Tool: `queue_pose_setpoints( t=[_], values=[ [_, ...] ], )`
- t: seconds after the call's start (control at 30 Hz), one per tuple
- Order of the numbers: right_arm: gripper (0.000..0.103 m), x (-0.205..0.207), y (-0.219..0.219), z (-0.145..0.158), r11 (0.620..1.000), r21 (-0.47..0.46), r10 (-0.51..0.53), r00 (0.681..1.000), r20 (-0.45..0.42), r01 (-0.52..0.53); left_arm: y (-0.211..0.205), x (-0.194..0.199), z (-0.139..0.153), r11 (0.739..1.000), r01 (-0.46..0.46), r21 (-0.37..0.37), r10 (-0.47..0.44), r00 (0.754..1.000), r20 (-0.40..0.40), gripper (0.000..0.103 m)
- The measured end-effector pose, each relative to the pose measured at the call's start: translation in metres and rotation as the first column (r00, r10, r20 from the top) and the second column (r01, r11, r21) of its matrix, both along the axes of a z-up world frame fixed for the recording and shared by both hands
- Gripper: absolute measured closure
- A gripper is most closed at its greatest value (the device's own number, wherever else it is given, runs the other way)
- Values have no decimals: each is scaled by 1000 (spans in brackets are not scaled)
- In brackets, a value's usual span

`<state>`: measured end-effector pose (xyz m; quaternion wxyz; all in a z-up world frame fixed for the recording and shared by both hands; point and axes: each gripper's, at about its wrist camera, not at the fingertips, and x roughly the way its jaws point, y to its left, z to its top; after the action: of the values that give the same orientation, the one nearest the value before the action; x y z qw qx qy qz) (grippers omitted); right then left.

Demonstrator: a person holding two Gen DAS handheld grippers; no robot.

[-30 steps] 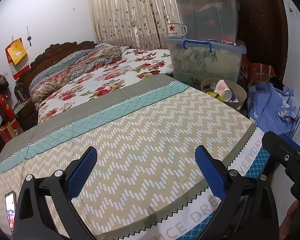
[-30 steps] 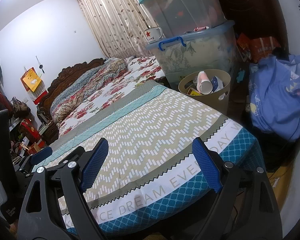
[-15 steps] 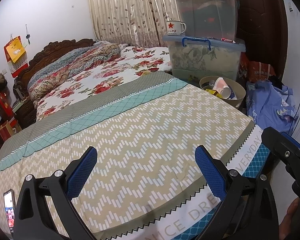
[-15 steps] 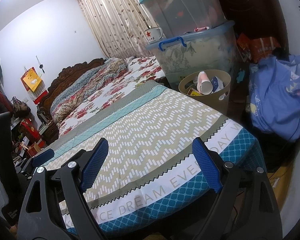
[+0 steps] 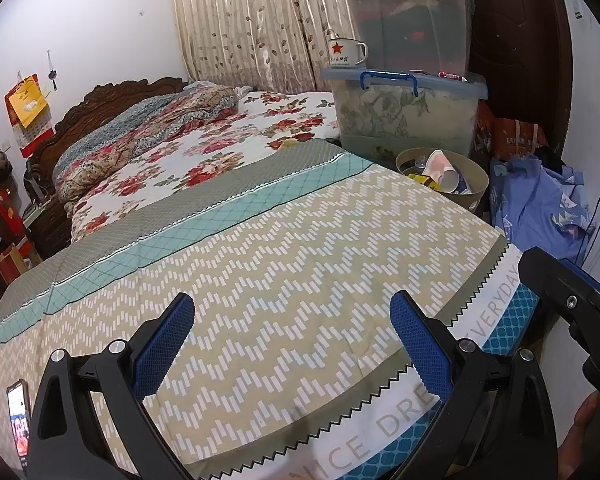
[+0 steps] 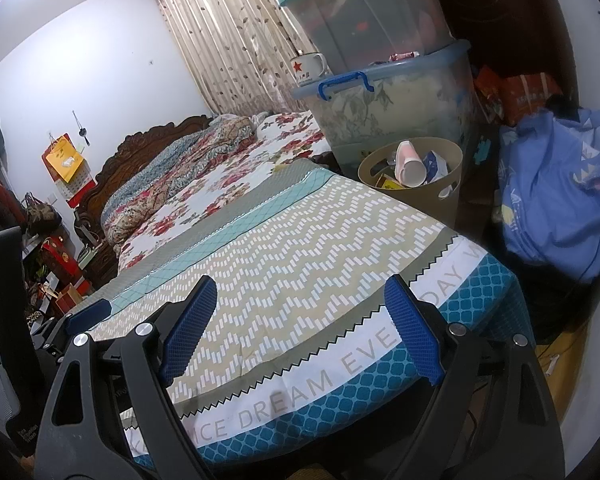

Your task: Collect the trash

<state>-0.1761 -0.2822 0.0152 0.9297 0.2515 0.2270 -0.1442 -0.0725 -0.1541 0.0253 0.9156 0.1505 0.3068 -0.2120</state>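
Blue textured pads line both our grippers, and on each the jaws stand wide apart with nothing between them. We hold the left gripper [image 5: 292,344] over the near end of the bed [image 5: 284,264], above the tan zigzag coverlet [image 5: 300,280]. We hold the right gripper [image 6: 300,324] just past the foot of the same bed, above the white band printed with grey letters and the teal honeycomb border that hangs over the edge. In the left view the right gripper's black frame shows off the bed's foot corner at the far right, with a bit of our hand beneath it.

A phone [image 5: 18,416] with a lit screen lies on the coverlet near the bed's left edge, beside the left gripper's frame.

Beyond the zigzag coverlet, toward the carved dark headboard [image 5: 112,96], a flowered sheet covers the bed and a folded flowered quilt [image 5: 140,136] lies along it.

The trash sits off the bed's far right side: a tan round wastebasket [image 6: 444,196] stands on the floor close against the bed, holding a white and pink paper cup [image 6: 408,164] tipped on its side, a yellow box and other wrappers. Behind the basket, two clear lidded storage bins [image 6: 388,108] are stacked, with a white enamel mug [image 6: 306,66] bearing a red star on the lower bin's lid. A heap of blue cloth [image 6: 556,184] lies to the right of the basket, further from the bed.
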Motion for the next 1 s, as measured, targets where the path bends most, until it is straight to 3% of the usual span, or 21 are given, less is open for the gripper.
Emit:
queue_pose_setpoints(
  t=[1.0],
  values=[
    [17, -1, 1, 0, 1000, 1, -1, 1000, 0, 1, 5, 1, -5, 1000, 17, 12, -17, 1000, -2, 9]
  ],
)
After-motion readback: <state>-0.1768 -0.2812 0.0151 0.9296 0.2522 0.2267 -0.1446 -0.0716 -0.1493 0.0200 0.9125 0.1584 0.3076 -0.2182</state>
